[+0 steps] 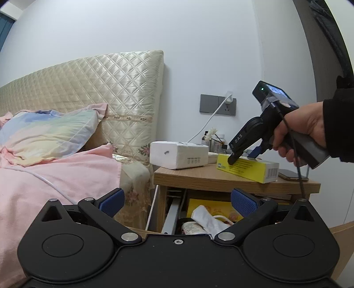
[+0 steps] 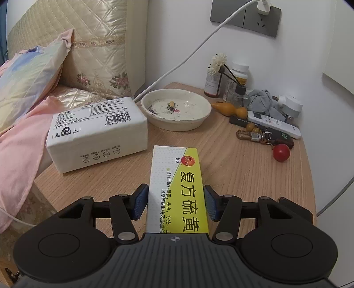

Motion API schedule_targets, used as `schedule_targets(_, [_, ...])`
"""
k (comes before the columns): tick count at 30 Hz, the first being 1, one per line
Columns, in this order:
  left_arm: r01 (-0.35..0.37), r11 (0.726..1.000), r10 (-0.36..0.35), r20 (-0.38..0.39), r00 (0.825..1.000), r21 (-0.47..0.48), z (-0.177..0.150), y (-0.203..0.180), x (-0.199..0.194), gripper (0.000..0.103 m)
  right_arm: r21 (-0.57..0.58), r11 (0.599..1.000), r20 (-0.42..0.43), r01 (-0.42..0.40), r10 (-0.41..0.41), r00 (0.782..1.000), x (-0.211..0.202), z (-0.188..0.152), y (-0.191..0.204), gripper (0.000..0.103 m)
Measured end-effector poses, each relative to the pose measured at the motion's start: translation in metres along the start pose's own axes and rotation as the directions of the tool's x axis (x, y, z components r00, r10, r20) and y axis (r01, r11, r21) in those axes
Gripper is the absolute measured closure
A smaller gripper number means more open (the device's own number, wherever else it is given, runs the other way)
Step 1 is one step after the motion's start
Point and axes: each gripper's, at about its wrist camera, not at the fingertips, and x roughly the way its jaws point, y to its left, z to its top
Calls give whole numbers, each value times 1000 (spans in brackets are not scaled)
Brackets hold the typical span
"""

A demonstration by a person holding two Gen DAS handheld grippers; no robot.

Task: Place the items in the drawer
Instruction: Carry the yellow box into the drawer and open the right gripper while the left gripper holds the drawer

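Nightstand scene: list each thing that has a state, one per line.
Drawer: open, already holding items.
Yellow box: lying on the nightstand, between the right gripper jaws.
Left gripper: jaws open, empty, above the drawer.
Charger plug: plugged into the wall socket.
Dish: holding a cigarette butt.

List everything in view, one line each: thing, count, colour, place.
yellow box: 1, yellow and white, on nightstand, between right gripper's fingers
tissue pack: 1, white, nightstand, bed side
dish: 1, cream, behind the box
bottles: several, back corner
remote: 1, white, right side
keys: 1 bunch, beside remote
red ball: 1, beside keys
nightstand: 1, light wood
drawer: 1, open, already holding items
pillow: 1, pastel, on bed
charger cable: 1, white, from wall socket
left gripper: open, over drawer
right gripper: around box
hand: 1, on right gripper's handle
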Motion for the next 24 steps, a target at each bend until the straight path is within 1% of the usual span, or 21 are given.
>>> schedule_targets(3, [14,1000,-14,8,1000,11,0,-4,-3,1,-3,1000,5,6,-6,1000,-6,4,2,46])
schedule_targets(6, [35,999,-36,26,999,36,1,-9,-8,1,-6,1000,19,23,-23,1000,-21,10,7,46])
schedule_targets(9, [51,998,-53,38,998,37,3,-11,-12,1,-25,999,33,35,-34,999,-38,13,14,46])
schedule_targets(14, [78,996,-79,19,997,37,3,-15,-16,1,-66,997,52,35,-31,998,-77,13,30,46])
schedule_targets(18, [85,995,-88,43,995,56,4,-19,-22,1,-107,994,56,27,-21,998,-104,6,44,46])
schedule_targets(22, [96,994,-99,55,994,57,4,-21,-26,1,-157,987,42,9,-3,999,-124,-6,56,46])
schedule_targets(24, [102,993,-106,54,993,63,4,-23,-27,1,-191,981,28,-13,19,999,-130,-15,62,46])
